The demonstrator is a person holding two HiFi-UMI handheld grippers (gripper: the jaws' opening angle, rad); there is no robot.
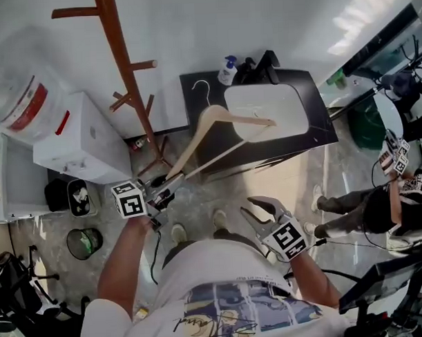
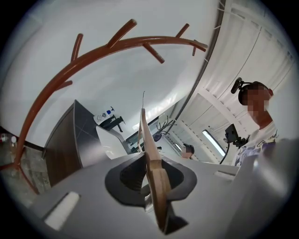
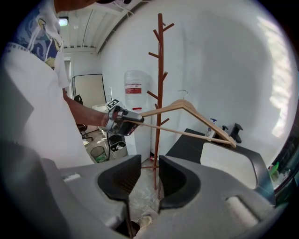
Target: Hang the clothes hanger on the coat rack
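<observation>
Two handheld grippers work above a mottled grey stone floor [image 1: 280, 177] in a white-walled room. The left gripper [image 1: 171, 181] has its jaws clamped tight on one arm-end of a wooden clothes hanger [image 1: 219, 119]. It holds the hanger out in the air with the metal hook toward the wall [image 1: 275, 24]. The hanger is near the reddish-brown wooden coat rack [image 1: 128, 77] but rests on none of its pegs. The right gripper [image 1: 254, 208] is lower and closer to the person's body. Its jaws stand a narrow gap apart with nothing between them, and only floor shows through.

Below the hanger is a black counter [image 1: 318, 105] with a white basin [image 1: 268, 110] set into it. A pump bottle [image 1: 227, 69] stands at the counter's back edge by the wall. On the other side of the rack is a white water dispenser [image 1: 78, 138] topped by an upturned clear bottle [image 1: 18, 88], and a small round waste bin [image 1: 84, 243] sits on the floor near it. Another person [image 1: 378, 207] sits at the right edge of the head view.
</observation>
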